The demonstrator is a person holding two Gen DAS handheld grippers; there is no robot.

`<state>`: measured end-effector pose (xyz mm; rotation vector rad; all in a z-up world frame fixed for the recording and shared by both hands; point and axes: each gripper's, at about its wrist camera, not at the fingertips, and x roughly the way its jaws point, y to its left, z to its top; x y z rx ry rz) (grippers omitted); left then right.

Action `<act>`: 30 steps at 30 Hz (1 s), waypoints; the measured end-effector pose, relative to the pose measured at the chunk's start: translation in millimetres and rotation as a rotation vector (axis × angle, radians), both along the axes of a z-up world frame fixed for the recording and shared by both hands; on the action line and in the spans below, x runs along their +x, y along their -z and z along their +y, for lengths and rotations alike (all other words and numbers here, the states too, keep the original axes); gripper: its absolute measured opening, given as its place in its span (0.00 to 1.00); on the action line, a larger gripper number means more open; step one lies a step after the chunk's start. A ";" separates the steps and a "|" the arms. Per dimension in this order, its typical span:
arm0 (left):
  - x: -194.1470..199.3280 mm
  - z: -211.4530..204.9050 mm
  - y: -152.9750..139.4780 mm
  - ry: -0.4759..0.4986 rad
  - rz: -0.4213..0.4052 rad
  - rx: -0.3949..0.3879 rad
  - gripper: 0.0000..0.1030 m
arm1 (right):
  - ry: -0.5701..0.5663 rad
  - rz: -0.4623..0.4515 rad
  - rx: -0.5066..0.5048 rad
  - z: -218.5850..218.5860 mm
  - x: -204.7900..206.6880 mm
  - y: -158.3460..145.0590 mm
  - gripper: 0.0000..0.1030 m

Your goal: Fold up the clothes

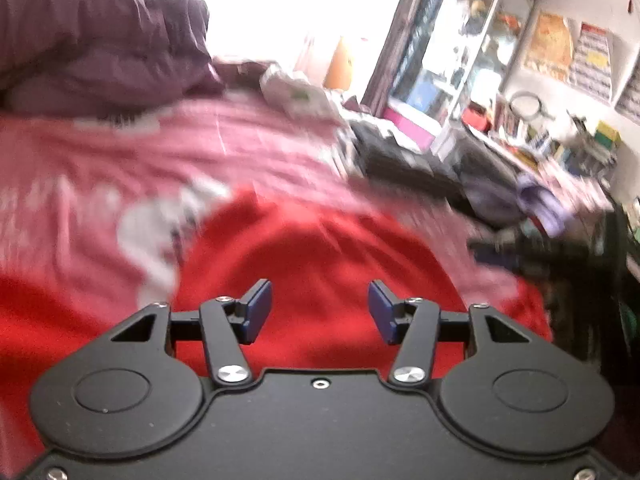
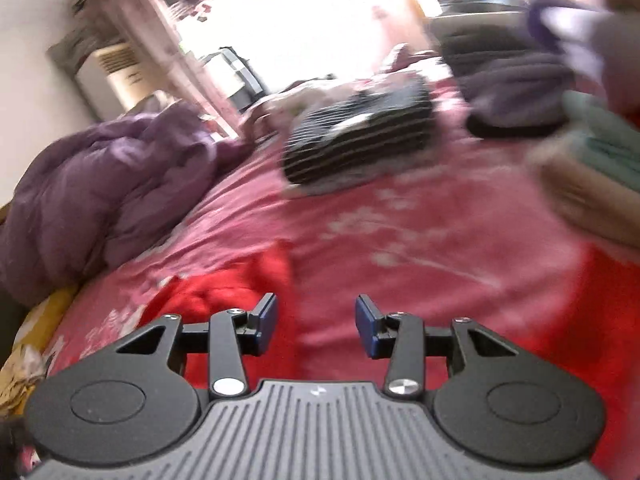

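A red garment (image 1: 320, 264) lies spread on the pink floral bedsheet (image 1: 248, 148). My left gripper (image 1: 320, 310) hovers over its middle, open, with nothing between the blue pads. In the right wrist view the red garment (image 2: 224, 292) shows as a bunched part at lower left and another red part at lower right. My right gripper (image 2: 316, 326) hangs open above the pink bedsheet (image 2: 400, 232) between them, holding nothing. Both views are blurred.
A purple quilt (image 2: 100, 196) is heaped at the bed's left. A dark striped folded garment (image 2: 360, 136) and a dark purple one (image 2: 516, 92) lie further back. A cluttered shelf and cabinet (image 1: 460, 52) stand to the right of the bed.
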<state>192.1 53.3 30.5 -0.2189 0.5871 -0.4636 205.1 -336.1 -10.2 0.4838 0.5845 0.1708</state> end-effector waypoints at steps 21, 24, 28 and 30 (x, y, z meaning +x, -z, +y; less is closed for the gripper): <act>175.7 53.1 76.3 0.016 0.308 -0.381 0.04 | -0.017 0.050 0.269 4.8 76.6 51.9 0.10; 182.9 74.1 90.6 -0.044 0.369 -0.492 0.04 | 0.012 -0.007 0.431 -13.6 69.1 63.3 0.09; 184.5 80.3 103.5 -0.089 0.439 -0.510 0.08 | 0.086 0.074 0.478 -25.0 70.5 88.9 0.06; 184.1 80.8 103.4 -0.101 0.459 -0.497 0.11 | 0.087 0.099 0.434 -21.1 73.8 79.5 0.07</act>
